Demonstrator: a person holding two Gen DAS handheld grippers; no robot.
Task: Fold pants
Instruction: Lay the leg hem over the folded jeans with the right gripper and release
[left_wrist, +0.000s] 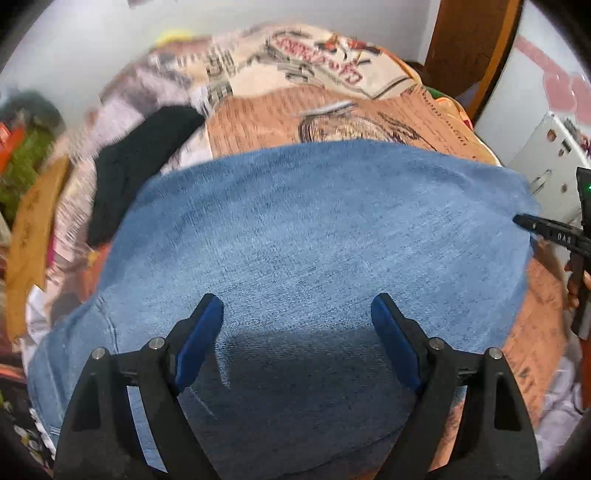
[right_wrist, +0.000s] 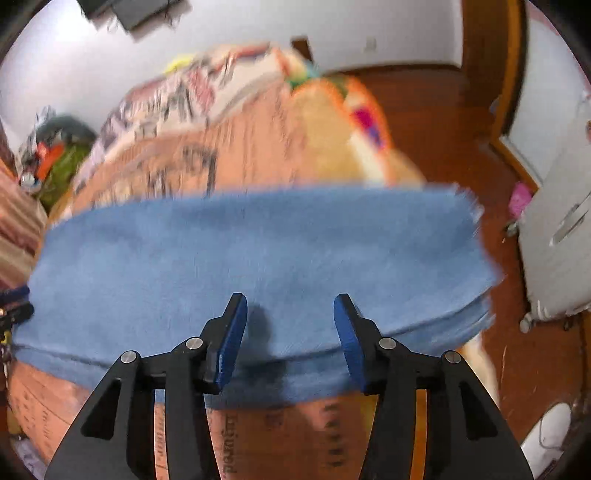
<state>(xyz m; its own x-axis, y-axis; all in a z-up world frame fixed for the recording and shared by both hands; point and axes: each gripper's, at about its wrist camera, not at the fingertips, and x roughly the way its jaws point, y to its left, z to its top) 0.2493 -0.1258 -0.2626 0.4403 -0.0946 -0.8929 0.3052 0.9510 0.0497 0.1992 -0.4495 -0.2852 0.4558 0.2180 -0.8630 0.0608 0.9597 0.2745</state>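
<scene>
blue denim pants (left_wrist: 325, 236) lie folded flat on a bed's orange printed bedspread (left_wrist: 258, 122); left claw (left_wrist: 297, 314) and right claw (right_wrist: 290, 314) hover open above, empty, near a wooden floor (right_wrist: 443, 122).

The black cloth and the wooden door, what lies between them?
In the left wrist view, the printed bedspread fills the stretch between the black cloth and the wooden door; the far edge of the blue pants lies just below.

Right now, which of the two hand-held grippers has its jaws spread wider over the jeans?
The left hand-held gripper: its blue pads stand far apart above the blue jeans. The right hand-held gripper shows a narrower gap. Neither grips the denim.
</scene>
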